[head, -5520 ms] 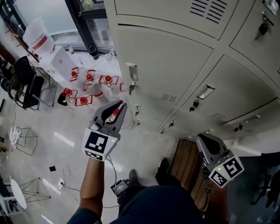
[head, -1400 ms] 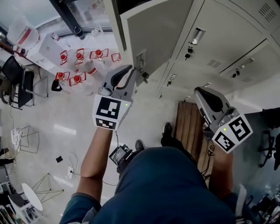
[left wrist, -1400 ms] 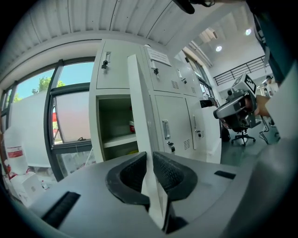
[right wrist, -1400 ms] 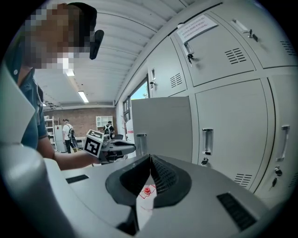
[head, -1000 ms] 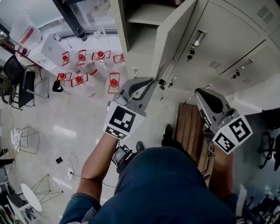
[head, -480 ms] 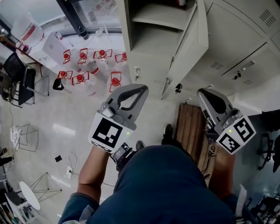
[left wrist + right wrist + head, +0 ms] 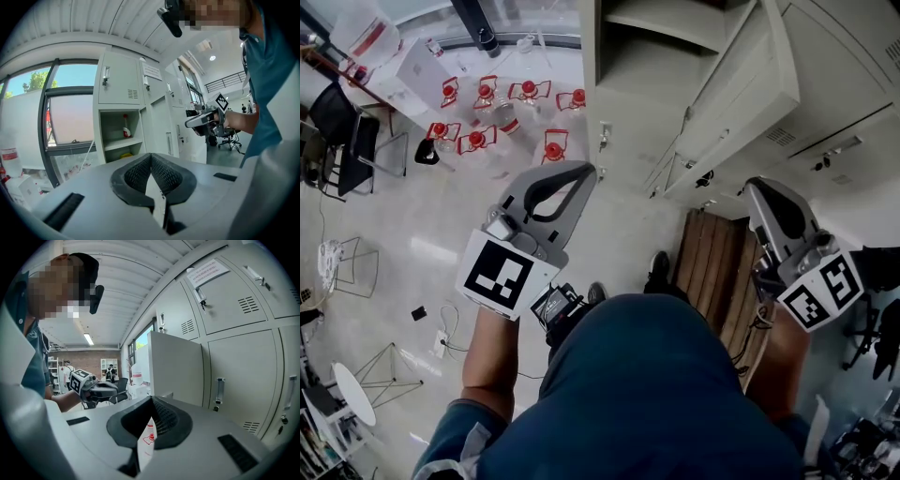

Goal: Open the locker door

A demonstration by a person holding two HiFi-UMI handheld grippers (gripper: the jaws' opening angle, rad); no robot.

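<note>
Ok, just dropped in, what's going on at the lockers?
A person stands at the lockers with a gripper in each hand. The locker door is swung wide open, showing a shelf with a bottle on it. The left gripper is held short of the open compartment, touching nothing, jaws shut and empty. The right gripper is off to the side, also shut and empty.
</note>
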